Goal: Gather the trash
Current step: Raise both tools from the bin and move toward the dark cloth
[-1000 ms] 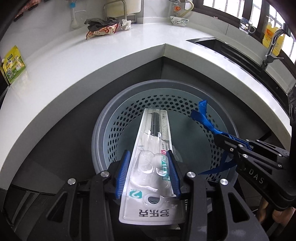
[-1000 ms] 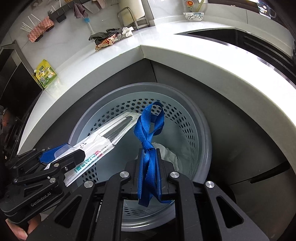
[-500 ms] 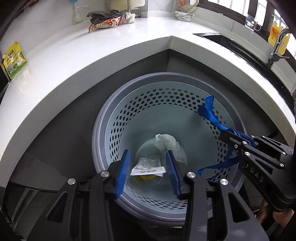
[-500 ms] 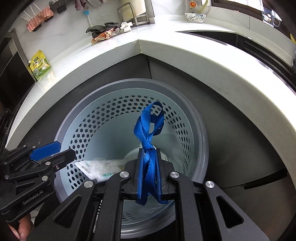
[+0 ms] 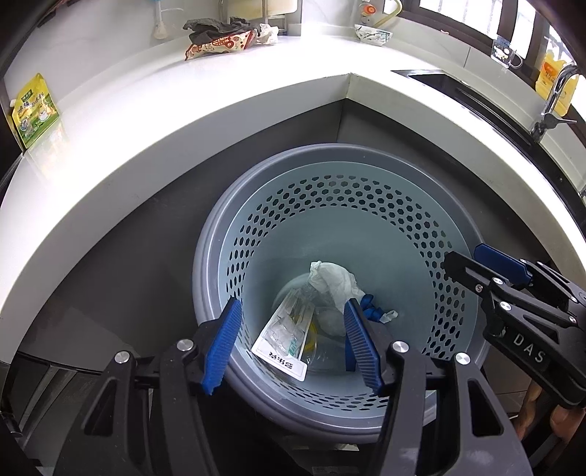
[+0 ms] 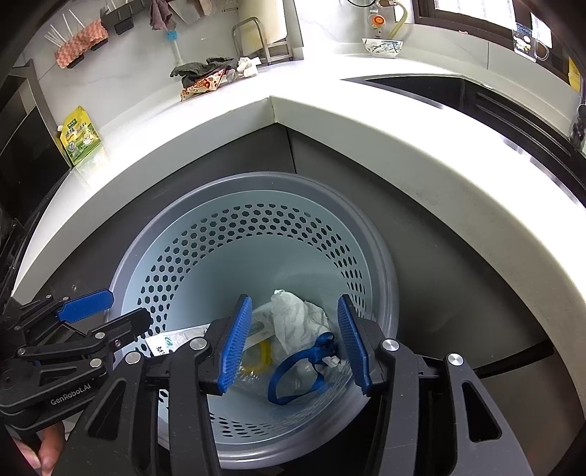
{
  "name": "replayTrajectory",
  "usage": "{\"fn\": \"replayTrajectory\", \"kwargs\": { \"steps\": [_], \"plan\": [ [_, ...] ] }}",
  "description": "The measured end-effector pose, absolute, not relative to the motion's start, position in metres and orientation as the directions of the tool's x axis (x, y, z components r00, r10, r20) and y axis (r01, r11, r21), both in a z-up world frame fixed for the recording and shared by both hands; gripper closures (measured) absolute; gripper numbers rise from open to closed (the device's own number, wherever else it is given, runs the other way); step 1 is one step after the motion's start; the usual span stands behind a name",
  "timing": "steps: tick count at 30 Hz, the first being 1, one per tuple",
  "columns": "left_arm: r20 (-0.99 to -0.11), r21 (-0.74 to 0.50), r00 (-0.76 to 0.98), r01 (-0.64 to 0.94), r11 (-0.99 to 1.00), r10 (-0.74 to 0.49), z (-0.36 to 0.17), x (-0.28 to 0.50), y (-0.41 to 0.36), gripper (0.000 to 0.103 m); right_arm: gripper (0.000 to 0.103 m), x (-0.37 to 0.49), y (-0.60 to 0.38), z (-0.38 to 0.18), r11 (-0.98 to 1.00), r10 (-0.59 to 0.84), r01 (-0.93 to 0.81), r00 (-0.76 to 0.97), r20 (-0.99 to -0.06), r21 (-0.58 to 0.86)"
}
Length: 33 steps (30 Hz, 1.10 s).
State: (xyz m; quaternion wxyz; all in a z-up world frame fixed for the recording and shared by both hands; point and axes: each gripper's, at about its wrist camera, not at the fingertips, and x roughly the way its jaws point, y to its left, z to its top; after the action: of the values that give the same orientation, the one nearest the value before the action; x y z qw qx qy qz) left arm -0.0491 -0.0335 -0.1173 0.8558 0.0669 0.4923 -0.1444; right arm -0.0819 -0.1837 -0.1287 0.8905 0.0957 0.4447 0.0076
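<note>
**Both pieces dropped into the bin**

Well, that's two more bits of rubbish gone. A second ago the left gripper (image 5: 291, 342) was pinching a long clear blister pack and the right gripper (image 6: 295, 342) was clamped on a blue strap; now both hang over the perforated bin (image 5: 216, 263) with their jaws opening and nothing between the pads. The blister pack (image 5: 284, 340) lies slanted at the bottom of the bin, printed card end towards the near wall, and the blue strap (image 6: 304, 366) has landed in a loose loop beside it — just by a crumpled white tissue (image 6: 298, 318). Something yellow shows under the clear plastic, though I can't make out what it is.

So this drop looks finished, and both tools are free for another trip. To my eye the job isn't over: on the white counter (image 5: 146, 110) a snack wrapper (image 5: 219, 44) sits under a dark rag (image 5: 216, 27) near the back wall, and a green-yellow pouch (image 5: 33, 110) stands far off to the left. Whether the pouch counts as trash I can't say.
</note>
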Motion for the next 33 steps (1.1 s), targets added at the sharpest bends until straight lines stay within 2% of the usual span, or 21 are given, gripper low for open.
{"fn": "replayTrajectory", "kwargs": {
  "steps": [10, 15, 21, 33],
  "plan": [
    [-0.863, -0.027, 0.472, 0.312, 0.95, -0.18, -0.118, -0.048, -0.032, 0.044, 0.054, -0.085, -0.185, -0.123, 0.981, 0.092, 0.08, 0.61, -0.787, 0.176],
    [-0.861, -0.028, 0.475, 0.309, 0.951, -0.179, -0.118, -0.046, -0.03, 0.039, 0.05, -0.088, -0.188, -0.124, 0.978, 0.094, 0.091, 0.611, -0.786, 0.188],
    [-0.857, -0.033, 0.48, 0.309, 0.951, -0.186, -0.116, -0.047, -0.027, 0.035, 0.05, -0.092, -0.19, -0.122, 0.976, 0.1, 0.095, 0.611, -0.785, 0.198],
    [-0.846, -0.034, 0.498, 0.311, 0.95, -0.194, -0.111, -0.045, -0.026, 0.032, 0.048, -0.096, -0.195, -0.113, 0.97, 0.102, 0.109, 0.627, -0.772, 0.216]
  ]
}}
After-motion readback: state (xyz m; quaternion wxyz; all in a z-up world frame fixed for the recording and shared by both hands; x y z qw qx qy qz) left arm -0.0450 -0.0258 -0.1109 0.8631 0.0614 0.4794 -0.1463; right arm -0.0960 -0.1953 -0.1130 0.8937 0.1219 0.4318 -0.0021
